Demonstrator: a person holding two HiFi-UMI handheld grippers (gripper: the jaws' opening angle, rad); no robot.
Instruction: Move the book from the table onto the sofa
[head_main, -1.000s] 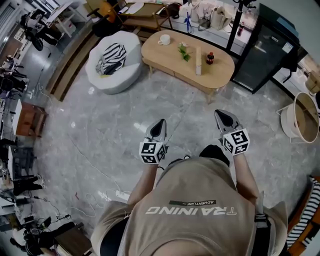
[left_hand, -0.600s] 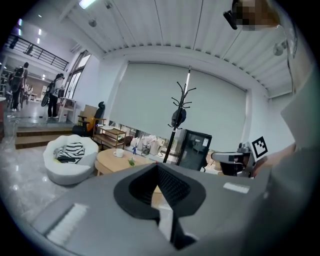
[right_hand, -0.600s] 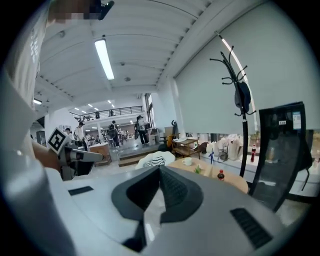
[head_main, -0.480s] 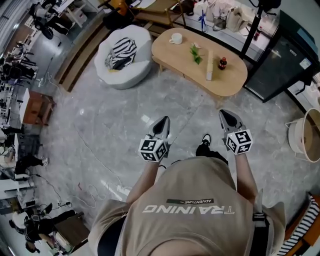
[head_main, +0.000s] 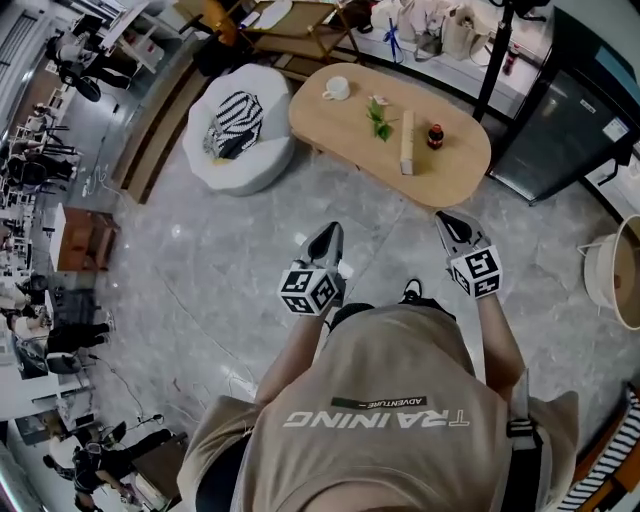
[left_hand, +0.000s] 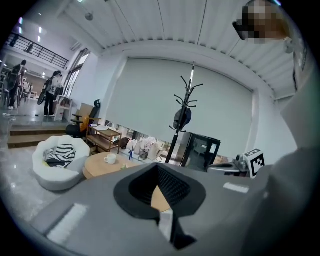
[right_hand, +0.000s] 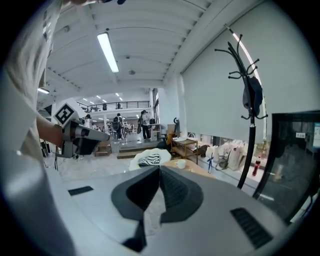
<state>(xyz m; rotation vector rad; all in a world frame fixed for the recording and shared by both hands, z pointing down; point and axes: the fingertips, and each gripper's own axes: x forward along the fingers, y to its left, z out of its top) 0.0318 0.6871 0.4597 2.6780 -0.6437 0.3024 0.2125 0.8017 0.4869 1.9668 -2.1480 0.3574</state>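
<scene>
A pale book (head_main: 407, 155) lies on the oval wooden table (head_main: 350, 130) at the far side of the grey floor. Left of the table stands the white round sofa (head_main: 240, 140) with a striped cushion (head_main: 234, 123) on it. My left gripper (head_main: 327, 232) and right gripper (head_main: 450, 220) are held side by side in front of the person, well short of the table. Both are shut with nothing between the jaws. The left gripper view shows the sofa (left_hand: 60, 160) and table (left_hand: 97, 169) ahead; my own jaws hide the book there.
On the table stand a white cup (head_main: 336, 88), a green sprig (head_main: 380, 115) and a dark bottle (head_main: 435, 136). A black cabinet (head_main: 570, 120) and a coat stand (left_hand: 185, 117) are behind it. A round basket (head_main: 620, 270) sits far right, a wooden shelf (head_main: 290, 25) at the back.
The person has walked forward across the floor. Both grippers have moved toward the table and stayed shut; the table and sofa lie nearer to them in the head view.
</scene>
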